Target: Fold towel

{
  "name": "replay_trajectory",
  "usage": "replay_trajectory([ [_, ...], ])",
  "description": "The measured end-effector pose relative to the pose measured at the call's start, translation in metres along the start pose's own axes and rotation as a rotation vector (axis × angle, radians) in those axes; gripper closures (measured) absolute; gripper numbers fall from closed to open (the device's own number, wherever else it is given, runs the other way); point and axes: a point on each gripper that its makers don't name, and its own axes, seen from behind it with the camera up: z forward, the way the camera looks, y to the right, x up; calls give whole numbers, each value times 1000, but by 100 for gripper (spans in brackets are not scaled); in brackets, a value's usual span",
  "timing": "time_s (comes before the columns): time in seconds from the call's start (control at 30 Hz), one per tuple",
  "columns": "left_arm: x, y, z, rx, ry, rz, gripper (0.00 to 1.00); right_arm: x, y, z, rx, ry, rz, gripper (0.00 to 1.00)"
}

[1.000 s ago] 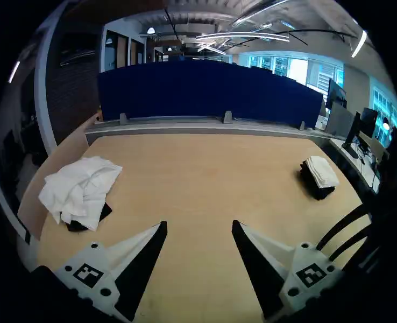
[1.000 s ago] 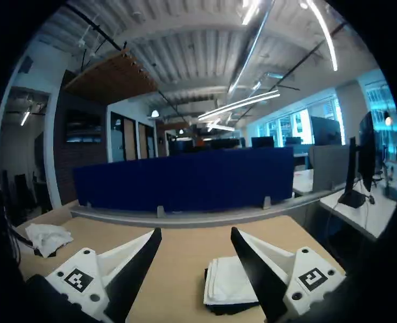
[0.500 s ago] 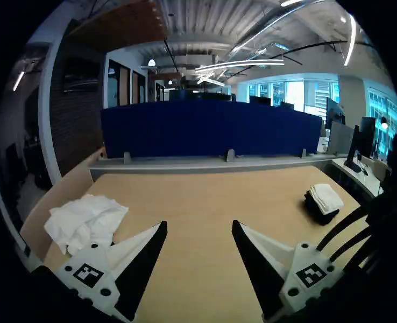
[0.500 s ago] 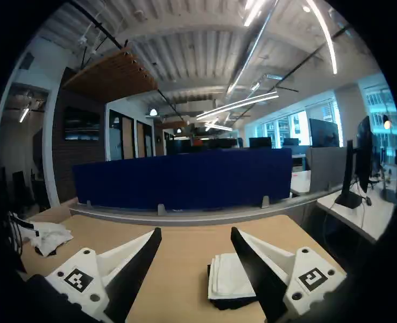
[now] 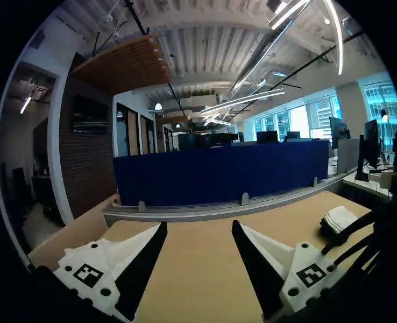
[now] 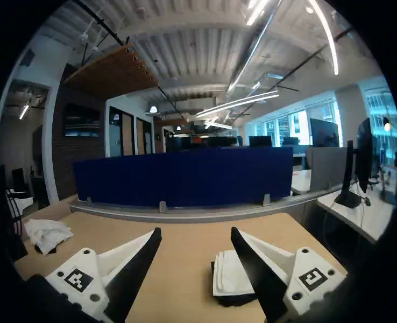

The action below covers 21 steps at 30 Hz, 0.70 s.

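Left hand-held gripper (image 5: 199,224) and right hand-held gripper (image 6: 196,230) hover spread wide, grasping nothing, above the desk (image 6: 188,250); a crumpled white towel (image 6: 48,234) lies at the right gripper view's lower left, a folded stack (image 6: 226,272) lower centre.

Crumpled white towel (image 6: 47,233), folded white towel (image 6: 229,272) lying flat, well apart
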Motion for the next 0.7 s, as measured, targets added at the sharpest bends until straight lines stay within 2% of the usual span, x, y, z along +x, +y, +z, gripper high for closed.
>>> replay_trajectory([
  [0.27, -9, -8, 3, 1, 16, -7, 11, 1, -10, 2, 3, -11, -5, 0],
  [0.53, -36, -7, 8, -11, 14, -26, 11, 12, -21, 9, 8, -35, -13, 0],
  [0.7, -58, -21, 12, 12, 17, -47, 11, 27, -18, 21, -20, -24, 4, 0],
])
